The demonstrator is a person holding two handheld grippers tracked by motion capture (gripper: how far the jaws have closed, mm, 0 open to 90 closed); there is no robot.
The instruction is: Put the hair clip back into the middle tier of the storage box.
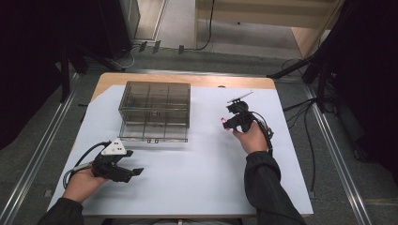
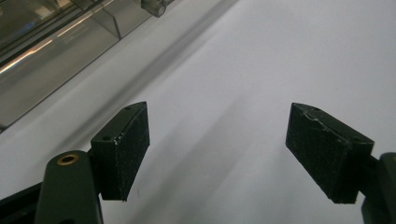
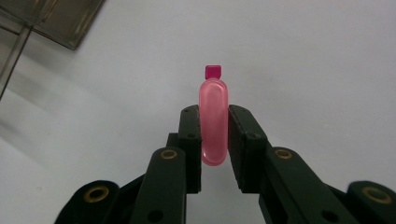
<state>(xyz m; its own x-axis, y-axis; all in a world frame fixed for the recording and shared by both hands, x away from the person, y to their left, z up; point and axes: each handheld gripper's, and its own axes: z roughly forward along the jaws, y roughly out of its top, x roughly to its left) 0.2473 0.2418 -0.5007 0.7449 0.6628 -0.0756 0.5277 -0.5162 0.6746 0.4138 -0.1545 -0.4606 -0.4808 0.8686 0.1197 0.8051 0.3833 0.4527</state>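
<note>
Surface: white sheet [image 1: 197, 173] covering a wooden table, grey floor and dark stands around it in the high view.
Box: clear smoked-plastic compartment box [image 1: 155, 110] sits upper left of centre in the high view, lid apparently shut, a small latch at its near edge; its corner also shows at upper left in the right gripper view.
Held thing: small pink translucent bottle with a darker pink cap [image 3: 214, 119], centre of the right gripper view, cap pointing away from the camera.
Right gripper: right gripper [image 3: 214, 140] pinches the bottle across its narrow sides, pads pressed on the lower body; it sits right of centre in the high view, lifted off the sheet.
Why held so: gripping low on the body leaves the cap end free, which likely suits lowering it into a compartment.
Left gripper: left gripper [image 2: 217, 154] has its jaws spread wide with nothing between them, low over bare sheet at lower left of the high view, pointing toward the box's near edge.
Why placed so: probably waiting to work the box lid or steady the box.
In the way: the closed lid, as it seems, blocks the compartments; the sheet between bottle and box is bare.
</note>
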